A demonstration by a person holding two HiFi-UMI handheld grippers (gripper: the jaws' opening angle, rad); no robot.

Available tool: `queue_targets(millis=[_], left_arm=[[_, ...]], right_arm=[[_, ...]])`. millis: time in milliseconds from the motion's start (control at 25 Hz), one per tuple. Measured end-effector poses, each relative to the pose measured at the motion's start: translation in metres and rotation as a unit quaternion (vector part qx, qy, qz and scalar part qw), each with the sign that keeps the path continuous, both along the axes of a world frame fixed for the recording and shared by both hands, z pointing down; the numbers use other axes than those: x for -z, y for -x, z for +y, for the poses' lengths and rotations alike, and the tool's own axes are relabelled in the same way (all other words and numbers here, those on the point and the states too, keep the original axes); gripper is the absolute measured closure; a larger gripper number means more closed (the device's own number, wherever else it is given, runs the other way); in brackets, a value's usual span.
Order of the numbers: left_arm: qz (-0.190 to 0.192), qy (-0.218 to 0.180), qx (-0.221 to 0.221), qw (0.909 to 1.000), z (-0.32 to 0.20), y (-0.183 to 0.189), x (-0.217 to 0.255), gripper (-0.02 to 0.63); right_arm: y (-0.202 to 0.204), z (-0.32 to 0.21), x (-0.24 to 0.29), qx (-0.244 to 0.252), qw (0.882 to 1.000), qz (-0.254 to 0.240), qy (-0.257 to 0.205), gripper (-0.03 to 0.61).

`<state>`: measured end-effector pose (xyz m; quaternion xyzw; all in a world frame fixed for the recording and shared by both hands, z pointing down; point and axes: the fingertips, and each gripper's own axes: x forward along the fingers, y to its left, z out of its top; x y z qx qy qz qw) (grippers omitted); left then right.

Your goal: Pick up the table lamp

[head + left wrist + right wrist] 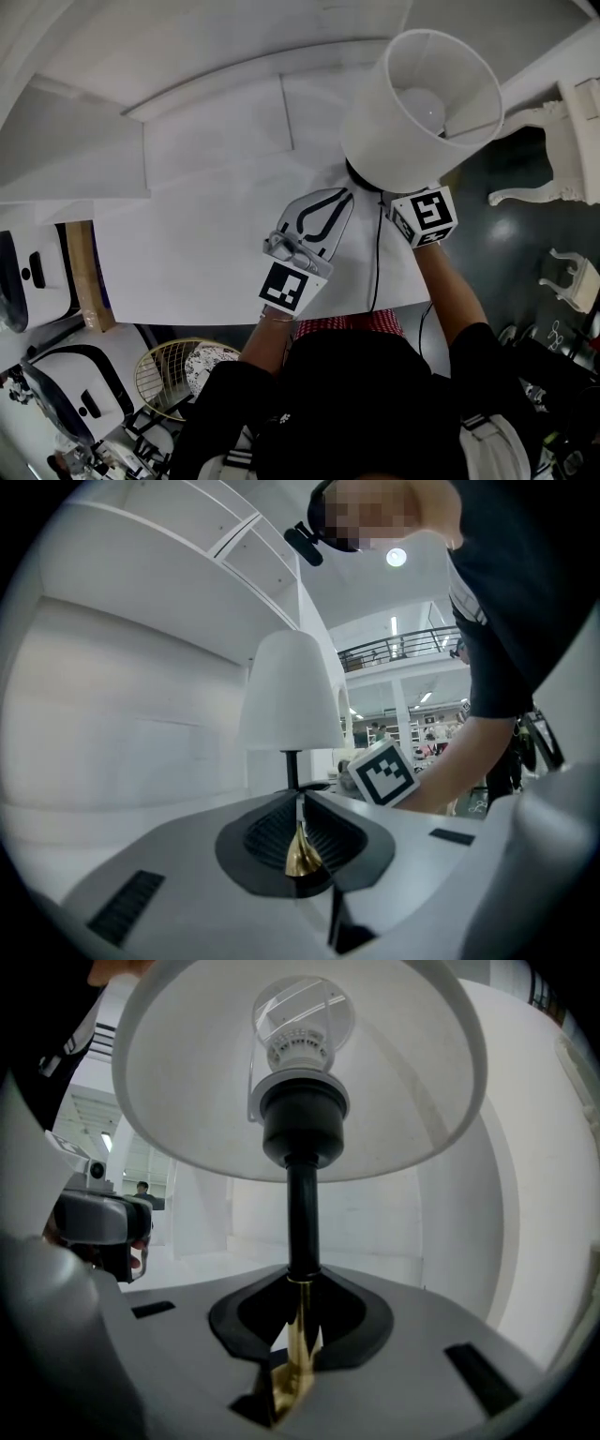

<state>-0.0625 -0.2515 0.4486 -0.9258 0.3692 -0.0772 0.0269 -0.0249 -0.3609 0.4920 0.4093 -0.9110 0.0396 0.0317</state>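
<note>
The table lamp [412,112] stood over the right end of the white table [206,234], tipped a little so that I could look down into its white shade [427,70] and see the bulb [302,1014] inside. The right gripper [302,1288] came at it level from the near side, tucked under the shade. Its jaws were clamped on the lamp's thin black stem [302,1208], just below the bulb socket. The shade hid the lamp's base from me, so I could not tell whether it rested on the table or hung clear of it.

The left gripper [339,199] lay just left of the lamp, over the table and pointing toward the stem. Its jaws were pressed together with nothing between them, and it did not touch the lamp. A black cord [377,272] ran from under the shade toward the table's near edge, passing between the two grippers.
</note>
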Motion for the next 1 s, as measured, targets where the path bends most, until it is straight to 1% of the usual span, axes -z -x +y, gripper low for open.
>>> queue_targets(millis=[80,160,280,520,720,840,920,1000], left_arm=[[-0.007,-0.001,-0.006,1.0,-0.004,-0.003,-0.005,0.585],[-0.007,-0.002,-0.015,0.9999,-0.007,-0.008,-0.01,0.541],[-0.004,-0.002,-0.03,0.9995,-0.011,-0.013,-0.018,0.528],[-0.001,0.026,-0.043,0.9987,-0.024,-0.021,-0.041,0.483],[-0.021,0.031,-0.058,0.9976,-0.031,-0.032,-0.061,0.477],[-0.033,0.046,-0.06,0.9966,-0.038,-0.035,-0.076,0.472],[-0.032,0.056,-0.059,0.9961,-0.043,-0.037,-0.084,0.469],[-0.023,0.065,-0.061,0.9957,-0.049,-0.041,-0.087,0.465]], right_arm=[[0.0,0.0,-0.001,0.0,1.0,0.003,0.001,0.525],[0.0,0.0,-0.002,0.001,1.0,0.008,0.001,0.525],[0.0,0.0,-0.002,0.001,1.0,0.016,0.002,0.525],[-0.001,0.0,-0.003,-0.002,1.0,0.013,0.005,0.525],[-0.002,0.0,-0.003,-0.006,1.0,0.011,0.01,0.525],[-0.001,-0.001,-0.002,-0.005,1.0,0.006,0.009,0.525],[-0.001,-0.001,-0.002,-0.005,1.0,0.004,0.009,0.525],[-0.001,-0.001,-0.001,-0.007,1.0,0.005,0.009,0.525]])
